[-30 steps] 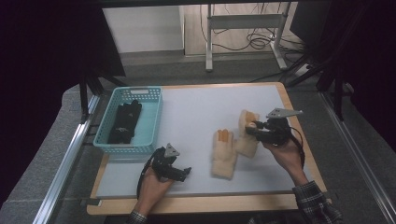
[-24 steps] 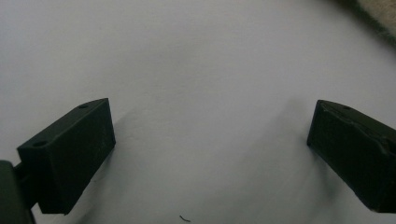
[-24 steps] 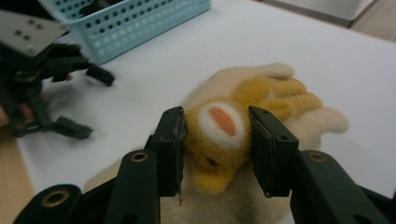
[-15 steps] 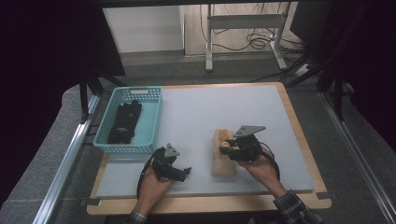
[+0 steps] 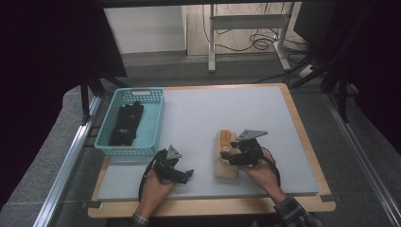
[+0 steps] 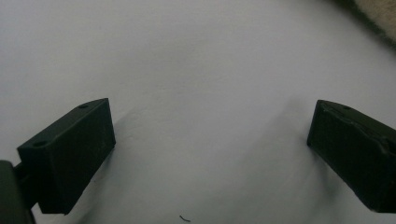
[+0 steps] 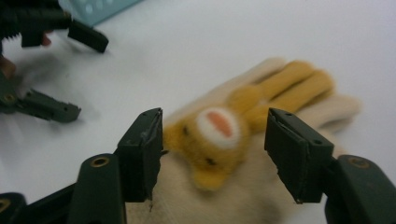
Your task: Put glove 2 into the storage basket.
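Two sets of tongs are at work on your bench (image 5: 283,113), a pale grey mat on a wooden board whose light rim shows along the near and right edges. The far half and the whole right side of the mat lie bare, so you have open room there; the left side is tighter, where a teal basket (image 5: 153,127) sits at the left edge with dark gloves (image 5: 126,124) piled inside. No writing or label can be read on anything. Near the middle of the near half lies a cream glove (image 5: 224,168), its fingers pointing away from you, with a yellow bear face (image 7: 215,140) and yellow ears sewn on its back. Your right tongs (image 5: 235,153) sit low over that glove, wrist coming in from the near right corner, the grey plate on top tilted. In the right gripper view the jaws of the right tongs (image 7: 212,154) stand apart on either side of the bear face, having just been opening; the glove lies between them, and the pads do not press on it. Your left tongs (image 5: 185,174) rest just off the glove's left side, near the front edge, well clear of the basket, hand low on the bench and pointing right. In the left gripper view the left tongs (image 6: 210,140) stand wide apart over bare mat, with a corner of the cream glove at the top right.
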